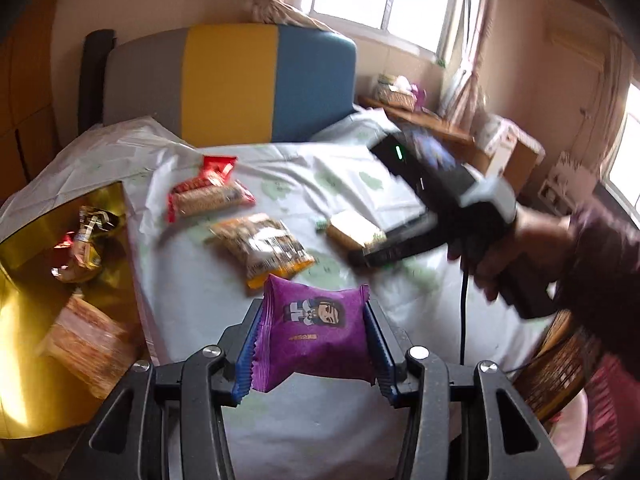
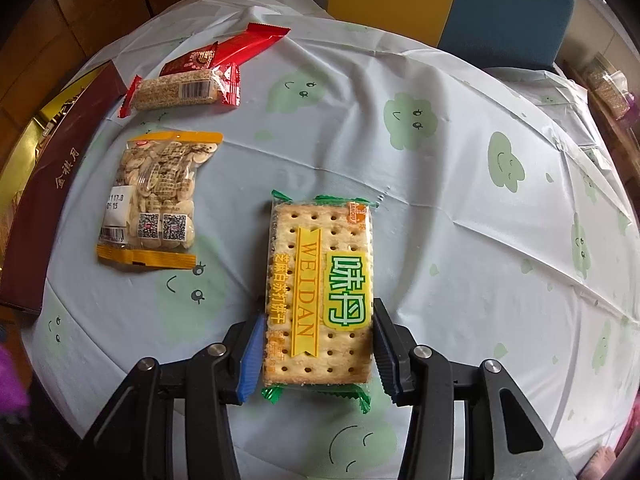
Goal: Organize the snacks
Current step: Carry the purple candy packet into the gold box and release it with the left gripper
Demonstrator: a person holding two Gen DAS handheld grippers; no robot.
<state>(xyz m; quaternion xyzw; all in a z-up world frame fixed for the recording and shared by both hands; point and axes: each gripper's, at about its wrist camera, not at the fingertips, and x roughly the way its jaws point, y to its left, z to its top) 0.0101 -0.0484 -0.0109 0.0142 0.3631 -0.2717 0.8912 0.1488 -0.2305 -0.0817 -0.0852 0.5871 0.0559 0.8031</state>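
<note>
Snacks: several wrapped packets lie on a round surface (image 2: 440, 240) under a pale cloth printed with green clouds.
Left tongs (image 1: 316, 344): clamped on a purple packet (image 1: 316, 344) with a cartoon figure; both blue pads (image 1: 246, 360) press its crimped sides, and it appears lifted clear of the cloth.
Right tongs (image 2: 318, 344): pointing steeply down, the two pads sit against the long sides of a soda cracker pack (image 2: 320, 288) with green crimped ends; the pack looks gripped at its near end, its far end lying on the cloth or just above it, I cannot tell which.
Ahead and left of the right tongs: a clear bag of sliced nuts (image 2: 154, 200) with orange borders, well apart from the cracker pack.
Further ahead on the left: a sesame bar (image 2: 180, 88) in a red-ended wrapper, touching a red packet (image 2: 224, 52) behind it.
Left of the left tongs: an open gold-lined box (image 1: 28, 320) at the surface edge, holding a few wrapped items.
Box wall: dark red with gold characters, butting against the cloth's left rim.
Open room: bare cloth to the right of the right tongs, out to the round rim.
Beyond the far edge: a chair back (image 1: 232, 80) in grey, yellow and blue.
Person: a hand (image 1: 516, 256) in a dark sleeve holds the right tongs' handle.
</note>
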